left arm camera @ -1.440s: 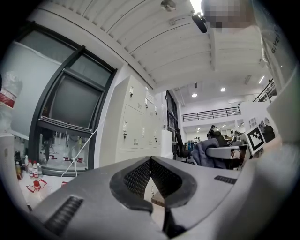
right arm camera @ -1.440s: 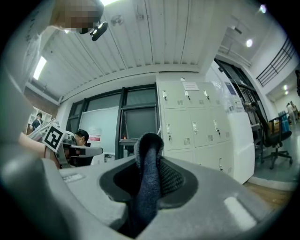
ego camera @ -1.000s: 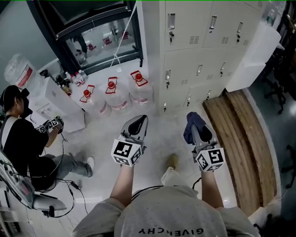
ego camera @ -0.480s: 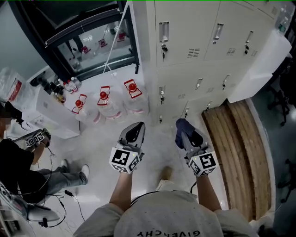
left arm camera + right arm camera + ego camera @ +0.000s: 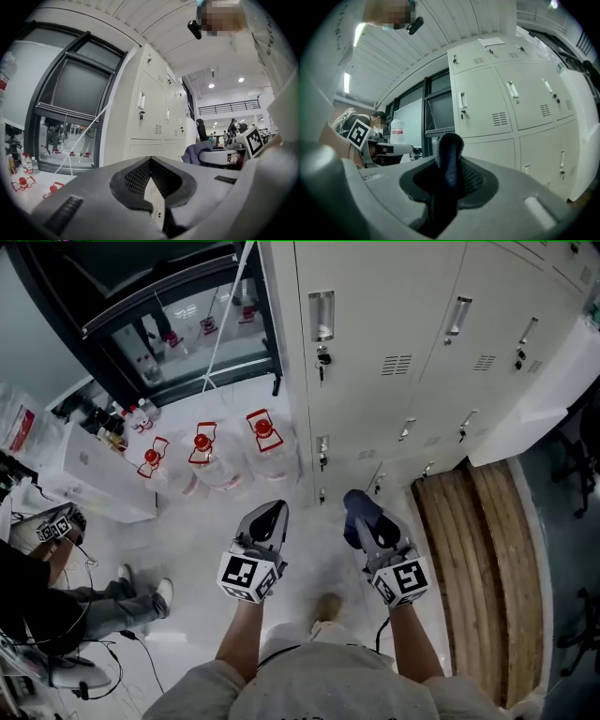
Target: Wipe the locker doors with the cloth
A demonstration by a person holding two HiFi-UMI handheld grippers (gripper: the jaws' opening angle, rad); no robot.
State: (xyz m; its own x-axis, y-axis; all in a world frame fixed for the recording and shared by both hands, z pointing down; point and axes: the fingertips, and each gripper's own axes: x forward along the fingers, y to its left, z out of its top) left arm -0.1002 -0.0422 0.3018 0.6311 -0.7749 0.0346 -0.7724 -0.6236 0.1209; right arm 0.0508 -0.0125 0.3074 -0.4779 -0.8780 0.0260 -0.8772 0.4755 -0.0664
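The right gripper [image 5: 373, 529] clamps a dark blue bunched cloth [image 5: 356, 509], whose folds hide its jaw tips. The left gripper [image 5: 270, 517] is closed on nothing. Both hang short of the cream metal locker doors [image 5: 394, 381], which are cut off at the top.

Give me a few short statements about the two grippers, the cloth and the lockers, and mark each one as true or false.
1. The right gripper is shut on the dark blue cloth. True.
2. The left gripper holds a bottle. False: its jaws are together with nothing between them.
3. The cloth touches the locker doors. False: it is held in the air, apart from them.
4. Three water jugs with red caps stand on the floor beside the lockers. True.
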